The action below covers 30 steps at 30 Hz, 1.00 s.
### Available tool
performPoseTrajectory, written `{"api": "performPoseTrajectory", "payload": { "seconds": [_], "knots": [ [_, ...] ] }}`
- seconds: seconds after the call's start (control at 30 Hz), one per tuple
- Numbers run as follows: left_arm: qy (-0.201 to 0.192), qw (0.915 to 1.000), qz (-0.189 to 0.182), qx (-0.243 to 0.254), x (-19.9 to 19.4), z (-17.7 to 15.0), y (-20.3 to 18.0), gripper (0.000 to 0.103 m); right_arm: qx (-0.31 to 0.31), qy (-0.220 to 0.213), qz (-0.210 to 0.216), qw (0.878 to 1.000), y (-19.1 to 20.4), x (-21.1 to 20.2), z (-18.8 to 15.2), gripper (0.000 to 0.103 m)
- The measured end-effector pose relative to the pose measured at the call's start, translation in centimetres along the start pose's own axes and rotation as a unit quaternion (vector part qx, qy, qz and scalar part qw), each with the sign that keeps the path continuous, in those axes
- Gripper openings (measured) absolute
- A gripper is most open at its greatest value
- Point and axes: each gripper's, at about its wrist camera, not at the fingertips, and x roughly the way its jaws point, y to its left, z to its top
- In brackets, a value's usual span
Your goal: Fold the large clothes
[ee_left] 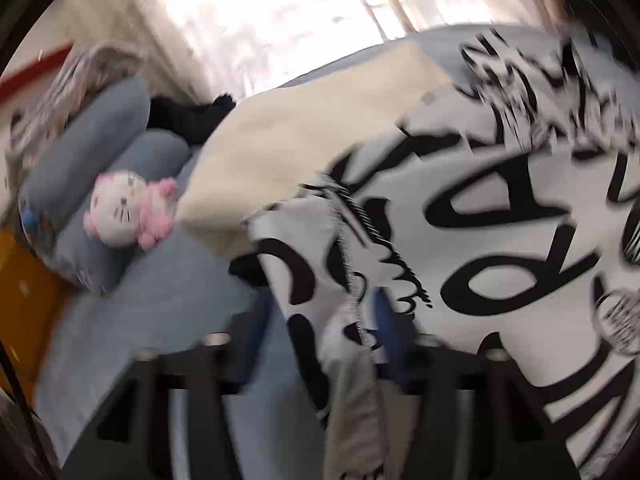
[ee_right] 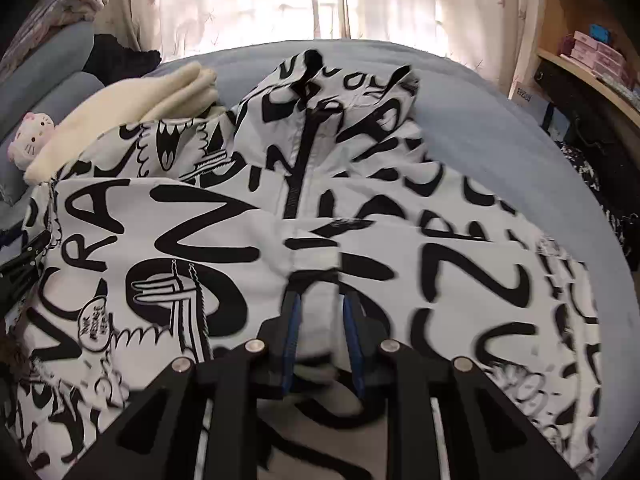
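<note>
- Your right gripper (ee_right: 320,304) sits directly over the jacket (ee_right: 280,216); a ridge of the white printed cloth stands between its blue pads (ee_right: 292,332), jaws narrowly parted, and the cloth looks pinched, though I can't be sure how firmly.
- Your left gripper (ee_left: 320,320) is blurred at the jacket's left edge; a fold of cloth hangs between its fingers, jaws spread wider, and I cannot tell whether the pads press on it.
- In the right wrist view the left tool shows as dark metal at the far left border, so your right hand is the nearer one to the garment's middle line.
- The jacket lies on the blue bed (ee_right: 500,128), its bottom part turned over toward the collar.
- Its long axis runs straight away from you, following the black zipper (ee_right: 298,160); the collar (ee_right: 320,68) points toward the curtains (ee_right: 260,0).
- The next fold therefore likely goes forward along that axis, both hands travelling together.
- Left of it, touching its shoulder, lies a cream folded garment (ee_right: 132,96); beyond that a pink plush cat (ee_right: 32,136).
</note>
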Motion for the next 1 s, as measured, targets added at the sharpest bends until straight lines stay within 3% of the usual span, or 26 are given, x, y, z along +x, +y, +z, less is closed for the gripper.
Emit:
{"api": "performPoseTrajectory", "payload": {
  "seconds": [0.03,0.13,0.33,0.4,0.53,0.6,0.67,0.83,0.9,0.93,1.0],
  "knots": [
    [0.004,0.9997,-0.002,-0.025,-0.6,0.2,1.3,0.071,0.005,-0.002,0.001,1.0,-0.5,-0.7,-0.2,0.022],
    [0.008,0.9973,-0.009,-0.072,-2.9,0.1,4.4,0.072,0.025,-0.01,0.018,0.999,-1.5,-2.7,-0.7,0.022],
    [-0.001,0.9947,-0.048,-0.091,-8.6,-1.3,3.9,0.069,0.068,-0.008,0.088,0.994,-0.4,-5.0,-2.0,0.022],
    [0.012,0.9917,-0.076,-0.103,-9.6,-2.3,2.8,0.056,0.076,-0.004,0.109,0.991,1.1,-5.0,-2.3,0.022],
    [0.064,0.9774,-0.141,-0.143,-10.1,-4.2,-0.7,0.038,0.072,-0.005,0.155,0.985,5.0,-5.2,-2.6,0.022],
    [0.081,0.9695,-0.166,-0.161,-9.7,-5.1,-2.5,0.026,0.066,0.0,0.174,0.983,6.6,-5.0,-2.6,0.022],
    [0.097,0.9653,-0.178,-0.165,-9.1,-5.7,-3.8,0.02,0.056,0.009,0.188,0.98,8.3,-4.4,-2.7,0.022],
    [0.125,0.9641,-0.169,-0.162,-6.7,-7.0,-5.6,0.018,0.029,0.055,0.169,0.984,10.0,-1.1,-3.4,0.022],
    [0.133,0.9644,-0.164,-0.16,-5.9,-7.4,-5.5,0.018,0.026,0.059,0.13,0.989,8.9,0.0,-4.0,0.012],
    [0.135,0.9637,-0.166,-0.16,-5.5,-7.6,-5.3,0.018,0.03,0.057,0.124,0.99,8.0,0.1,-4.1,0.0],
    [0.134,0.9639,-0.165,-0.161,-5.2,-7.9,-4.7,0.018,0.071,0.048,0.099,0.991,4.6,0.2,-4.3,0.0]
  ]
}}
